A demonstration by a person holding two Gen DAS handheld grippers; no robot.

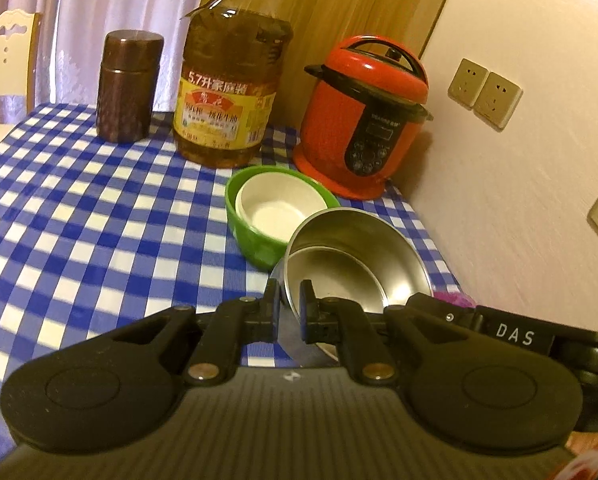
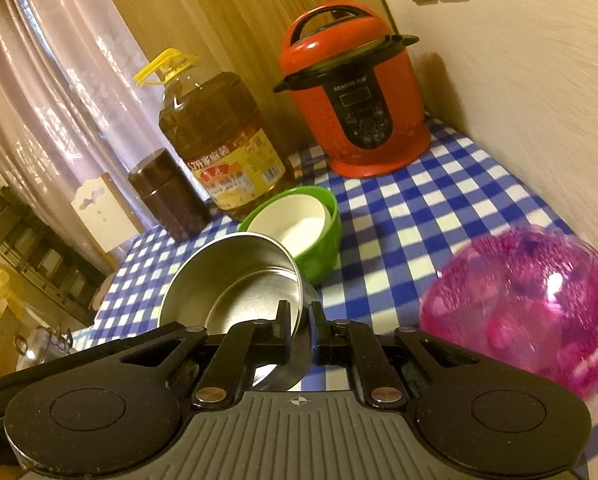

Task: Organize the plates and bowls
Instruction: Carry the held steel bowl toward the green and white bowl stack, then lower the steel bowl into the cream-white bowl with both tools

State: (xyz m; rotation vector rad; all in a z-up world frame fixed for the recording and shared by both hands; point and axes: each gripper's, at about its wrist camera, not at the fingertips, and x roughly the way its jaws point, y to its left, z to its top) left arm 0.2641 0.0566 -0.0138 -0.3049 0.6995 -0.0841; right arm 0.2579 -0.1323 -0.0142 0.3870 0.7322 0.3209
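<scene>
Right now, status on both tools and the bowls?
Left tool and right tool both shut on steel bowl rim. Green bowl directly behind it, white bowl nested inside. Pink bowl at right.

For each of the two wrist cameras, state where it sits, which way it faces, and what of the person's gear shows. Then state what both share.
Left wrist view: sits on the left gripper, looks forward and down over the checked tablecloth; jaws clamp the nested steel bowls' rim; the right gripper's body shows beside it.
Right wrist view: sits on the right gripper, clamped on the opposite rim; a translucent pink bowl lies right.
Shared: steel bowls, green bowl holding a white one, oil bottle, red cooker.
</scene>
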